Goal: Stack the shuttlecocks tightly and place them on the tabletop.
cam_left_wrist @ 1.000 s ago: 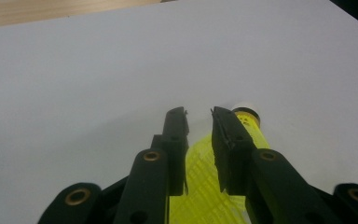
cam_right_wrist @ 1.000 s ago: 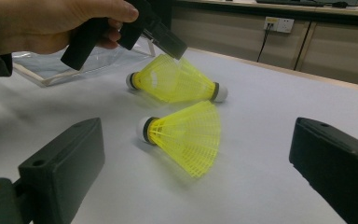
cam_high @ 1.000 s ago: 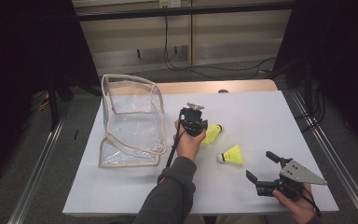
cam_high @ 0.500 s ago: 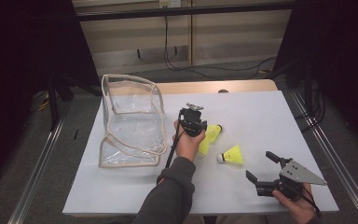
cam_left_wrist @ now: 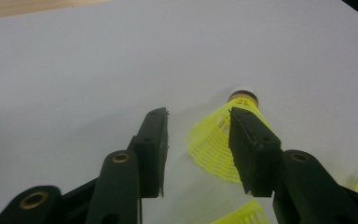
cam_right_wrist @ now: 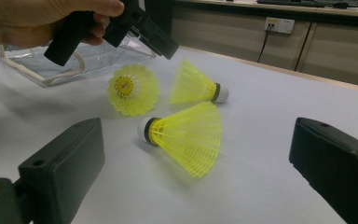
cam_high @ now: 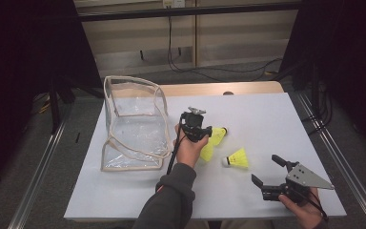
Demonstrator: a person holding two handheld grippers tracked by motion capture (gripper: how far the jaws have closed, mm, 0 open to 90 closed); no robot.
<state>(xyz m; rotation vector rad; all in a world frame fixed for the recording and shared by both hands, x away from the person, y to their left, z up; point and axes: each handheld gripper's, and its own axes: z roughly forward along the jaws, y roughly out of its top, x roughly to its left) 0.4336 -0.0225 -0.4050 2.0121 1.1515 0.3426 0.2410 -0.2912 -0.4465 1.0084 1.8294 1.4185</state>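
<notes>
White table top point(cam_high: 276, 119) with a bare wooden strip along its far edge; metal rails point(cam_high: 336, 157) run down the left and right sides over grey floor point(cam_high: 76, 143). Far wall: pale panelled cabinets point(cam_high: 228, 36) under a dark horizontal bar, a white socket point(cam_high: 169, 3) near the top, black cables point(cam_high: 205, 71) hanging to the floor. Left and right of the scene are dark.

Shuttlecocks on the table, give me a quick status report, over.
Left gripper jaws just opening over the far shuttlecock, no grip. Right gripper open, idle. Three yellow shuttlecocks loose on the white table. Clear bag beside them, path unobstructed.
</notes>
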